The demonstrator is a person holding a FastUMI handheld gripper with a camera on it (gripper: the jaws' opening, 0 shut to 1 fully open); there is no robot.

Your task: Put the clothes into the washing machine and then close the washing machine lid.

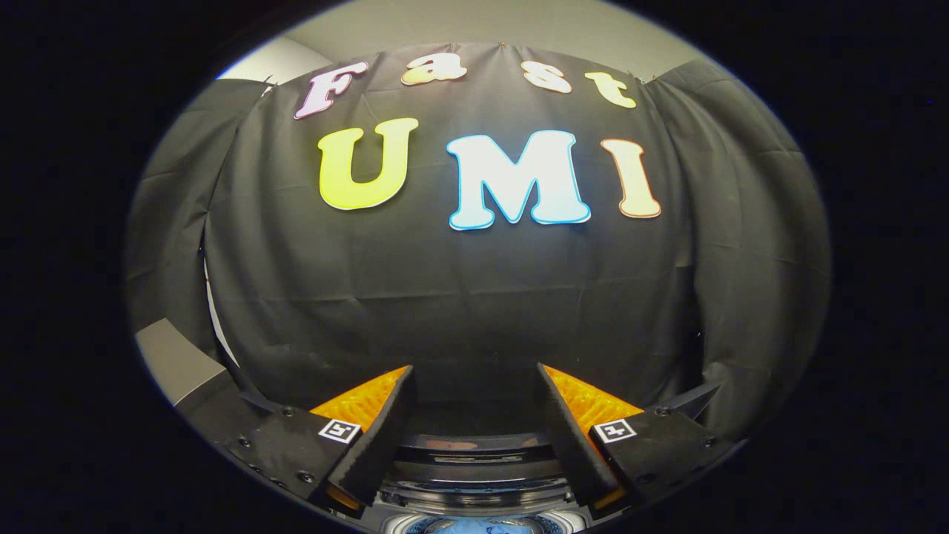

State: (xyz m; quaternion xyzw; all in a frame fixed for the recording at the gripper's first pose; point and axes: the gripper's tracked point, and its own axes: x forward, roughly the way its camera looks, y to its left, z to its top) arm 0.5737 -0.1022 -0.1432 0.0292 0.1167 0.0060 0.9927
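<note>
While we look forward along its two fingers, we see the hand-held gripper (474, 374) spread wide, with nothing between its fingers (382, 437) and a clear gap from one tip to the other. Its tips stand against the black cloth wall (460, 297) of the booth, which hangs beyond them in soft folds. Below and between the fingers we make out the washing machine (474, 475): its dark rear panel lies just under the gap, and nearer to us comes the round rim of the open tub. Down inside that tub we see a patch of blue clothes (474, 526), though too little of it shows for us to tell how it lies. Off past the left finger, beside the cloth, a grey slanted panel (174, 360) shows, and we cannot tell what it is.
</note>
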